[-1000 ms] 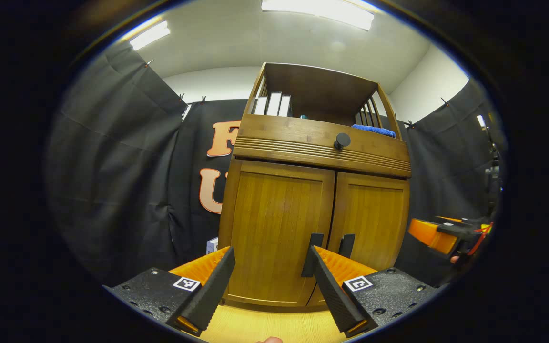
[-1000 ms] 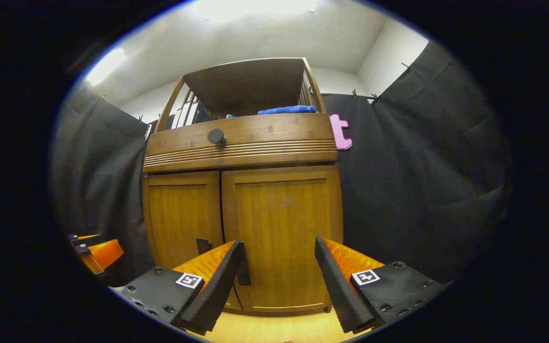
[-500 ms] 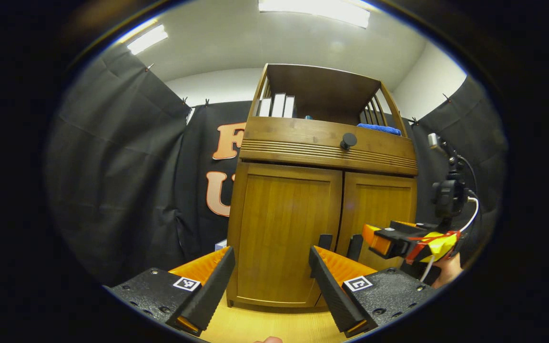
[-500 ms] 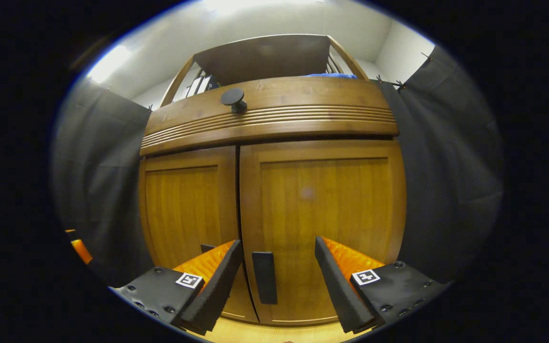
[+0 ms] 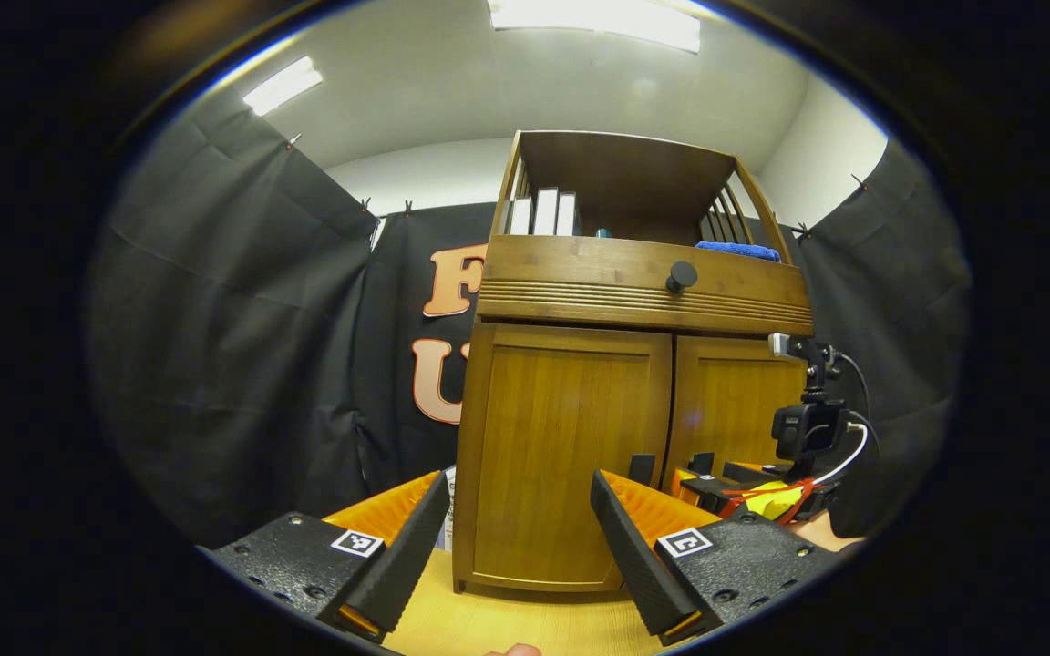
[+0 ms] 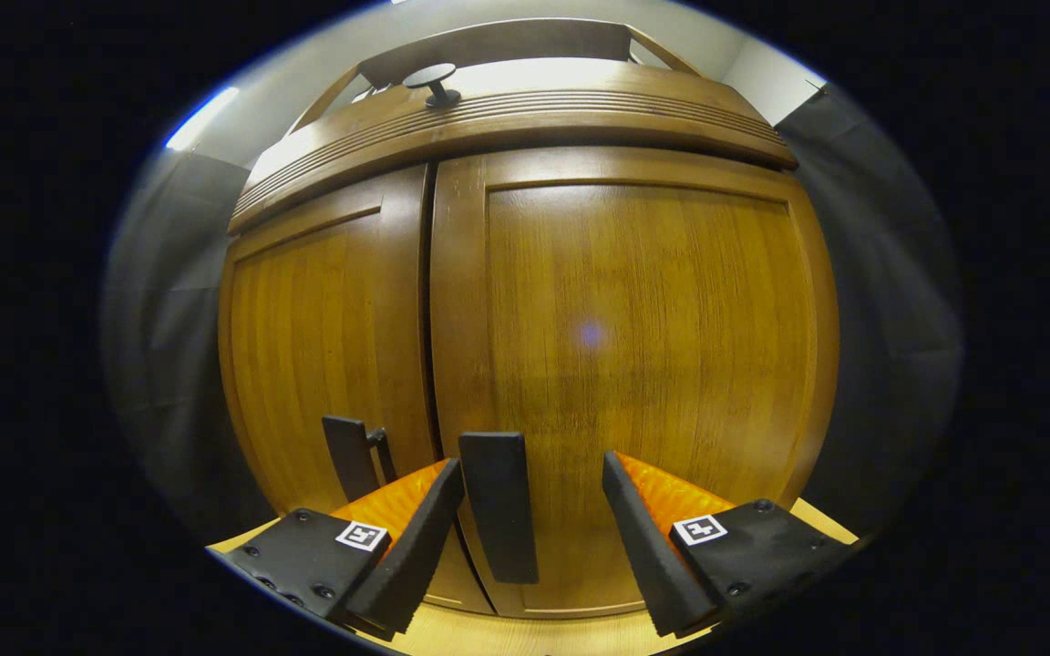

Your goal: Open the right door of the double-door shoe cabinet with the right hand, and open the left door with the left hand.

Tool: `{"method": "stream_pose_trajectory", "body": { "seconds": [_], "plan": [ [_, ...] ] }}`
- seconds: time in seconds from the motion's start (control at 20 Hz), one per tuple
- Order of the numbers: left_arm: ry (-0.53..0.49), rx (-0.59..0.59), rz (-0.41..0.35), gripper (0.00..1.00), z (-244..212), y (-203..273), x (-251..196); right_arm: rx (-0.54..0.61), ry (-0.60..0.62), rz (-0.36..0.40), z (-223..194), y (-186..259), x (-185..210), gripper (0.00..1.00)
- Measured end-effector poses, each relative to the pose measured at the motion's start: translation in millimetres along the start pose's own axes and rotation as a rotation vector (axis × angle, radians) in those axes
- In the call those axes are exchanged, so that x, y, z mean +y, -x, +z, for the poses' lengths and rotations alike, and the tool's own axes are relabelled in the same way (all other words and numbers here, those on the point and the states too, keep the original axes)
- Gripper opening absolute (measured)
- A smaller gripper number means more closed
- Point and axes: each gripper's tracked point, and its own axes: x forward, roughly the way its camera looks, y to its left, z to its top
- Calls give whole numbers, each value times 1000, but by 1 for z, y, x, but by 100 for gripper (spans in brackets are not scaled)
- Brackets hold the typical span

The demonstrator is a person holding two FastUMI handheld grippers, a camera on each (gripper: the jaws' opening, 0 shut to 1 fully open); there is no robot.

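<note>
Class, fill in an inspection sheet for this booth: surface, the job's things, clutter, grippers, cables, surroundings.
Surface: light wood floor, bare where visible.
Job's things: shoe cabinet; left door and right door both closed; right handle lies between the right gripper's fingers.
Clutter: books and blue cloth on the top shelf.
Grippers: left gripper open, back from the cabinet; right gripper open, close to the right door.
Cables: white cable on the right gripper's rig.
Surroundings: black cloth wall, ceiling lights.

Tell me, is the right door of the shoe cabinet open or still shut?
Shut. In the right gripper view the right door lies flush beside the left door, and the open right gripper has not closed on its handle.
</note>
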Motion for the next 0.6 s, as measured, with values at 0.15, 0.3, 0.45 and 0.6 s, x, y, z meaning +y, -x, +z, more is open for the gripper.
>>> {"method": "stream_pose_trajectory", "body": {
  "seconds": [0.15, 0.3, 0.45, 0.6],
  "plan": [
    [14, 23, -8, 92, -9, 0, -2, 3, 2, -27, 0, -3, 0, 94],
    [22, 32, -12, 95, -13, 0, -2, -5, 31, -26, 0, -5, -2, 98],
    [23, 21, -16, 92, -10, 1, -3, -2, 31, -10, -2, -5, 2, 88],
    [12, 12, -8, 94, -8, 2, 0, -6, 44, 24, -2, -7, 15, 67]
  ]
}}
